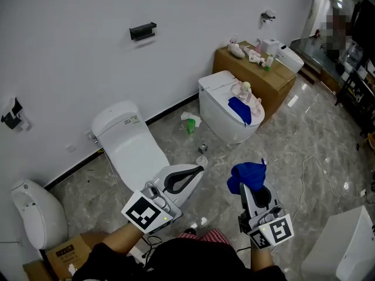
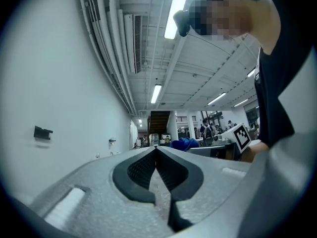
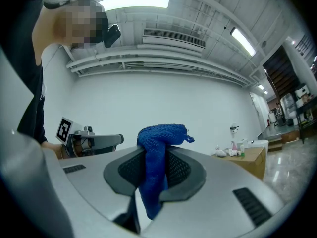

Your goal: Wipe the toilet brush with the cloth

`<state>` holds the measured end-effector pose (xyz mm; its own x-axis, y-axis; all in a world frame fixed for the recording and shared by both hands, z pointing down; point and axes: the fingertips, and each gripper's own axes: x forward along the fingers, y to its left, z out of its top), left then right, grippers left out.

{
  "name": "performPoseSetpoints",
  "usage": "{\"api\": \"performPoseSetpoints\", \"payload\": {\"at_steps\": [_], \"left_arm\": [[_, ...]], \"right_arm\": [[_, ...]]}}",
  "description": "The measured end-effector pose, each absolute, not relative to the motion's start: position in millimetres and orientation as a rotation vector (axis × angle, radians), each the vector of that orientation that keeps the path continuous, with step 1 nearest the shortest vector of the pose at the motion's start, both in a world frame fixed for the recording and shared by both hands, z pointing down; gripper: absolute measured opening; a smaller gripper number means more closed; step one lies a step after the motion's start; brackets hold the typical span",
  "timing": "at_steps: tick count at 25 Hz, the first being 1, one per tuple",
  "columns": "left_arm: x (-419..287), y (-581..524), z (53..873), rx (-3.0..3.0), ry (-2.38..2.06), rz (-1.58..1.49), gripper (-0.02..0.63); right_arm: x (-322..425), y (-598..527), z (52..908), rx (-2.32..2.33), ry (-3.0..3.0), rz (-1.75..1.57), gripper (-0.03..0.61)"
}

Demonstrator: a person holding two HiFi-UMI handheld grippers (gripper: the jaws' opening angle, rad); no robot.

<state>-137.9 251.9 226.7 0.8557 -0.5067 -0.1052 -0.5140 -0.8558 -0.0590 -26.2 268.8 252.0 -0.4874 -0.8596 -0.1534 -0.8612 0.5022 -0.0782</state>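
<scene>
The person's right tool (image 1: 255,191) is clamped on a deep blue cloth (image 3: 157,148) with a nubbly, towel-like weave. It is pinched between the dark ribbed pads, with a bunched fold above the jaws and a tail hanging below them. The left tool (image 2: 156,150) is closed with nothing in it, its ribbed pads meeting at the tips. From the head view, both tools are held level above a grey marbled floor (image 1: 304,133), each carrying a cube printed with a black-and-white square marker (image 1: 143,211). Ahead of the left tool stands a white toilet (image 1: 126,139) against the wall, with a small label (image 1: 130,120) on its tank too small to read. A second white toilet (image 1: 225,107) has another blue cloth (image 1: 240,109) and some pale items on its lid. Only the head view shows the floor and toilets. The gripper views look upward, showing ceiling strip lights (image 3: 133,2), and each shows the other tool.
</scene>
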Motion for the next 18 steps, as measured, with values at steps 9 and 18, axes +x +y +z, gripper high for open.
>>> {"api": "performPoseSetpoints", "payload": {"at_steps": [9,18], "left_arm": [[-137,246,231,-2.962,0.817,0.123,0.000],[-143,231,233,-2.950,0.892,0.101,0.000]], "right_arm": [[-24,262,253,-1.496,2.571,-0.006,0.077],[-25,241,255,-1.451,2.588,-0.026,0.077]]}}
